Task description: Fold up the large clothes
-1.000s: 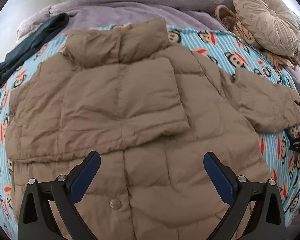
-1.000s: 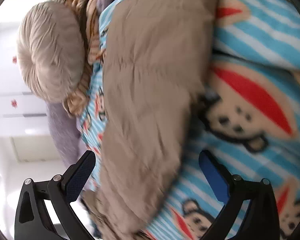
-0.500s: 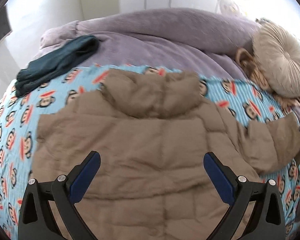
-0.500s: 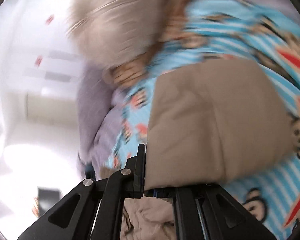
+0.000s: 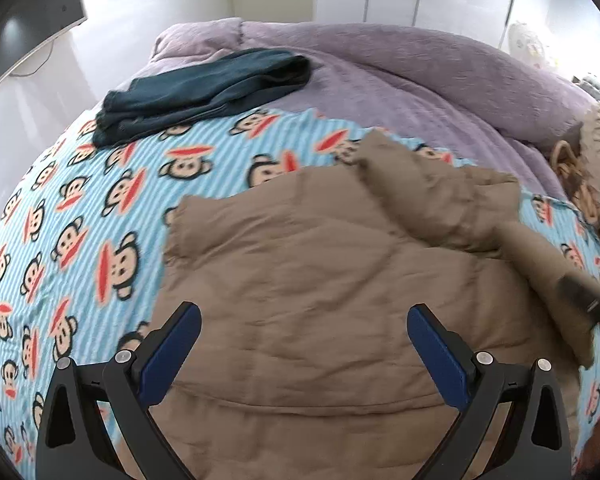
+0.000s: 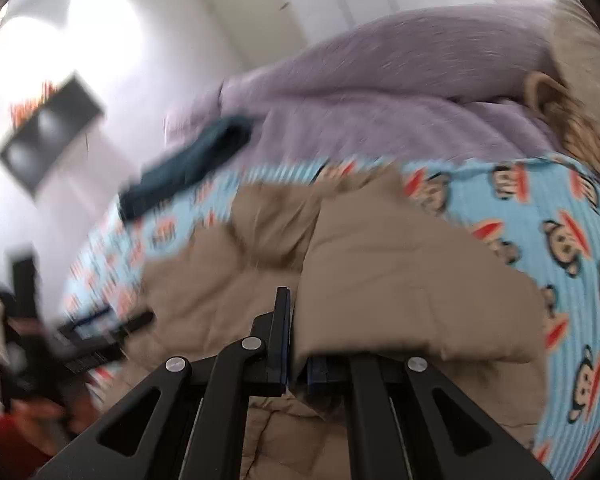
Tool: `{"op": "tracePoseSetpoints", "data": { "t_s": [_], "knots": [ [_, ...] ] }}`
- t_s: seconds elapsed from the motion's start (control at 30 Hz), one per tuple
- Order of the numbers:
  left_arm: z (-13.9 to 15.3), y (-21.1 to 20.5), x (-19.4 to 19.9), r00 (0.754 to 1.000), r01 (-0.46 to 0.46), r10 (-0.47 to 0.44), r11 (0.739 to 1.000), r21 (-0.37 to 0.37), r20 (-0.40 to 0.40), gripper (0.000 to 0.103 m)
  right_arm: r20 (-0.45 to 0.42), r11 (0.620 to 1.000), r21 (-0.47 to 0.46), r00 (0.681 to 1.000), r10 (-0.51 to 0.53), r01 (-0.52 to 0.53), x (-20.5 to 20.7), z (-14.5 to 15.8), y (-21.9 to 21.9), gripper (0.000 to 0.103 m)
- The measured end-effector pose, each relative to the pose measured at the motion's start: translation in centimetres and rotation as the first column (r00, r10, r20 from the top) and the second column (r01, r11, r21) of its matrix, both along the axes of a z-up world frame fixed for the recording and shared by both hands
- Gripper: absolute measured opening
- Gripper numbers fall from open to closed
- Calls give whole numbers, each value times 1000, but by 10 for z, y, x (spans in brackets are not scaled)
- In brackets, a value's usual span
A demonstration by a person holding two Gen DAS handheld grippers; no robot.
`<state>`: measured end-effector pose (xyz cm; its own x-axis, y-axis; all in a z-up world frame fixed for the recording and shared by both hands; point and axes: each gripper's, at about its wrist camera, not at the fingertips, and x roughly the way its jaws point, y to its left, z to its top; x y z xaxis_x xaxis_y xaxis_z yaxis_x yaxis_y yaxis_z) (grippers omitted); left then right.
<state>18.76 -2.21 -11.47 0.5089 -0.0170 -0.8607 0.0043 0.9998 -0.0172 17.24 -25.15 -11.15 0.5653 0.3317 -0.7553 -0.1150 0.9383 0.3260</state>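
Sleeve fold in hand. My right gripper (image 6: 298, 376) is pressed together, pinching the right sleeve (image 6: 404, 292) of the tan puffer jacket (image 5: 320, 288); in the right wrist view the sleeve drapes from the jaws across the centre of frame, lifted over the jacket body. Same sleeve shows at right edge of the left wrist view (image 5: 540, 256), pulled taut toward a dark blur there, which I take to be my right gripper.

Left gripper (image 5: 304, 344) is spread wide, holding nothing, hovering over the jacket's lower body at bottom centre of its frame.

Jacket lies on the monkey-print blanket (image 5: 80, 208), filling centre to lower right of the left view; collar toward upper right. Dark teal garment (image 5: 204, 88) sits apart at upper left, on the purple bedding (image 5: 420, 76).

Next, my read: carry the sleeve across the jacket body, lay it flat, then release. Left could pin the body so it doesn't drag. Right view is motion-blurred, so grip depth unclear.
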Motion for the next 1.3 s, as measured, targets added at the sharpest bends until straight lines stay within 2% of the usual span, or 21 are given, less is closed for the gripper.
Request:
{"op": "tracePoseSetpoints", "data": {
  "t_s": [0.17,0.33,0.37,0.43,0.47,0.5,0.57,0.63,0.73,0.77,0.8,0.83,0.87,0.9,1.0,1.07,1.13,1.17,1.23,1.27,1.3],
  "knots": [
    [-21,25,0,999,-36,35,999,-14,-30,103,-113,993,-113,993,27,-40,-3,-57,38,7],
    [-37,24,0,997,-39,36,998,-48,-64,103,-194,984,-176,981,-3,-32,-8,-77,43,9],
    [-39,22,1,997,-34,31,998,-54,-67,103,-208,985,-172,978,-10,-27,-9,-77,39,15],
    [-40,17,2,998,-19,15,998,-67,-69,103,-221,990,-142,975,-13,-19,-12,-69,32,39],
    [-40,16,2,998,-13,8,997,-72,-67,103,-225,994,-109,974,-12,-13,-18,-64,26,66],
    [-40,15,3,998,-9,4,997,-75,-64,103,-211,999,-40,977,-27,18,-28,-55,14,80],
    [-39,14,4,998,-4,-1,996,-87,-62,103,-192,993,57,977,-90,103,-43,-45,-7,80],
    [-39,16,7,998,-2,-6,993,-118,-69,103,-219,963,154,958,-186,222,-51,-43,-36,80],
    [-34,20,9,998,0,-14,982,-191,-69,103,-281,864,282,897,-342,418,-53,-53,-81,80],
    [-31,23,9,998,5,-20,975,-222,-64,103,-306,821,316,870,-387,476,-52,-58,-93,67],
    [-29,25,8,998,10,-24,970,-243,-59,103,-319,781,338,845,-429,524,-49,-61,-102,37],
    [-26,29,8,998,16,-32,962,-272,-53,103,-327,771,335,834,-444,541,-44,-61,-105,22],
    [-23,33,8,998,26,-41,953,-301,-46,103,-316,784,325,842,-436,528,-36,-58,-101,12],
    [-20,38,7,998,38,-53,942,-334,-37,103,-290,806,317,860,-419,500,-30,-53,-94,12],
    [-15,49,8,995,66,-89,909,-412,-35,103,-155,933,223,955,-253,283,-11,-24,-36,12],
    [-15,54,8,993,75,-111,881,-467,-50,103,-117,975,163,984,-135,153,-5,-17,2,12],
    [-18,58,10,989,70,-127,846,-528,-73,103,-125,995,94,992,-24,35,-2,-18,43,13],
    [-20,59,11,987,68,-135,829,-555,-82,103,-142,998,64,990,11,-2,-3,-24,59,20],
    [-24,57,11,984,67,-155,792,-607,-93,103,-210,997,38,975,78,-71,-9,-37,83,51],
    [-28,56,13,981,62,-165,768,-638,-103,103,-249,994,66,963,102,-88,-15,-46,87,69],
    [-31,55,13,979,54,-171,748,-662,-114,103,-268,991,97,957,111,-88,-21,-51,86,72]
  ]
}}
